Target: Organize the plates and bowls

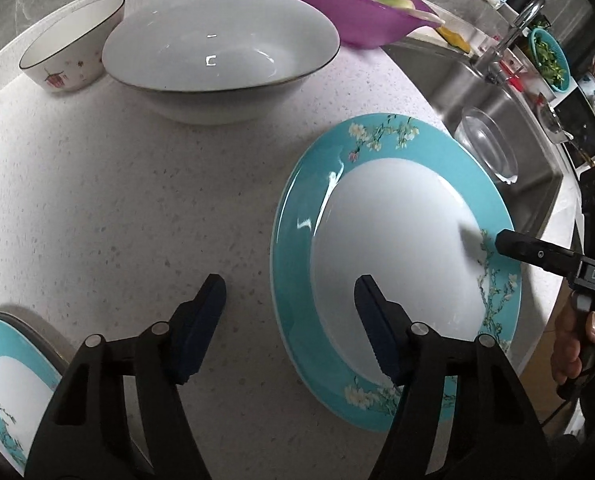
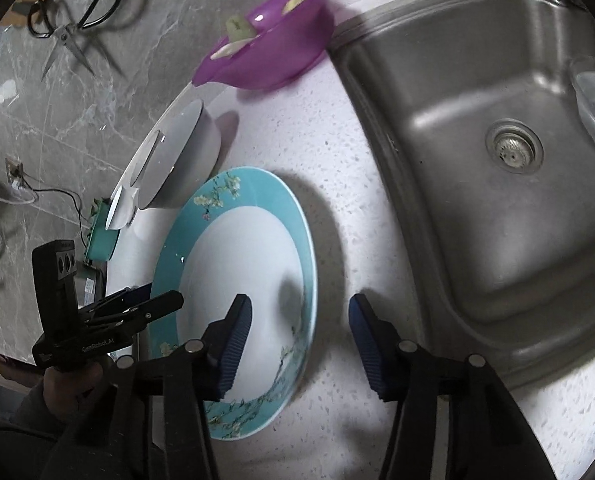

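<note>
Ribbed tool pads (image 1: pixel 201 332), glossy rd plate (image 1: pixel 297 216)

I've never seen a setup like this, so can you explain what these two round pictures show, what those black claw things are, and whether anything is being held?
No robot here: a person holds a two-finger tool in each hand, with a fisheye camera looking along its fingers. One picture is from the left gripper, the other from the right gripper. Both are open and hold nothing.

On the speckled counter lies a teal-rimmed plate; one finger of each gripper overlaps it, the other is off its edge. A second teal plate shows at the left view's lower corner. Farther back are a large white bowl, a small patterned bowl and a purple bowl. Beside the counter is a steel sink with a clear glass bowl inside.
</note>
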`<state>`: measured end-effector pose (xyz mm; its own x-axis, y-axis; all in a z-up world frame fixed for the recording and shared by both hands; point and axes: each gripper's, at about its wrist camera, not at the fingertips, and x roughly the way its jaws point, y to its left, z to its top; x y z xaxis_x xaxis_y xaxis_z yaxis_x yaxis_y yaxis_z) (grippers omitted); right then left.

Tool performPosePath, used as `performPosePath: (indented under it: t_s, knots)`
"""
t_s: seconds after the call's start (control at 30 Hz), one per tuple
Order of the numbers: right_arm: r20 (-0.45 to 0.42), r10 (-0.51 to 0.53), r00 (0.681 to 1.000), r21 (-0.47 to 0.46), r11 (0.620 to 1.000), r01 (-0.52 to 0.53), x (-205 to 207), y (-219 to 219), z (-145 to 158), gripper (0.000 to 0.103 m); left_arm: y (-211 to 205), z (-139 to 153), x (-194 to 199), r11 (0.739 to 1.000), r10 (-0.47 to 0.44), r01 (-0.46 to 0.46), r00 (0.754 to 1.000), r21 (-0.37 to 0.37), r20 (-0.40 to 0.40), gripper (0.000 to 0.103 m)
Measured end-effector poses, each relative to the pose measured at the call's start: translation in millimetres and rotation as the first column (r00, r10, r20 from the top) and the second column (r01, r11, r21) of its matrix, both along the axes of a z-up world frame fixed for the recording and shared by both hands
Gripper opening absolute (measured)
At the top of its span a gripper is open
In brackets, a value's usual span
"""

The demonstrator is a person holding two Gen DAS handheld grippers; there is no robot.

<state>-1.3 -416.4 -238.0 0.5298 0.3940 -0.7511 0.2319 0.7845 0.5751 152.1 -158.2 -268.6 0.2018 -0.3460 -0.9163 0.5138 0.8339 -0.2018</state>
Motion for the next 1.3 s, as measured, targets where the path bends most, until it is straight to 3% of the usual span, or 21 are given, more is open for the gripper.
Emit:
performPosePath:
  t_s: [0.1, 0.13, 0.33, 0.57, 0.9, 1.3]
  knots:
    - [-0.003, 0.013, 1.0, -0.022, 1.0, -0.013, 5.8, 2.6, 1.3, 0.049, -6.9, -0.8, -1.1, 1.0, -0.015, 0.015, 1.0, 0.02, 0.009, 0.064]
    - [-0.008, 0.017, 1.0, -0.042, 0.999, -0.017, 7.9, 4.1, 2.3, 0.043, -8.5, -0.1, -3.7, 0.999, -0.029, 0.028, 1.0, 0.025, 0.012, 0.062]
    - [-0.069, 0.045, 0.997, -0.208, 0.976, -0.059, 19.1, 16.9, 6.9, 0.015, -21.2, -0.9, -6.2, 0.997, -0.069, 0.068, 0.997, 0.037, 0.022, 0.033]
    - [-0.123, 0.045, 0.991, -0.233, 0.97, -0.073, 25.5, 21.5, 7.6, 0.015, -19.3, 0.7, -0.4, 0.997, -0.063, 0.062, 0.998, 0.041, 0.022, 0.023]
    - [-0.141, 0.032, 0.989, -0.253, 0.965, -0.067, 27.7, 26.4, 13.2, 0.016, -6.9, 3.8, -2.5, 0.999, -0.044, 0.044, 0.999, 0.021, -0.001, 0.022]
    - [-0.117, 0.05, 0.992, -0.25, 0.965, -0.078, 31.8, 46.2, 42.5, 0.016, 27.6, 41.4, -3.6, 1.0, 0.002, -0.002, 1.0, -0.013, 0.023, 0.022]
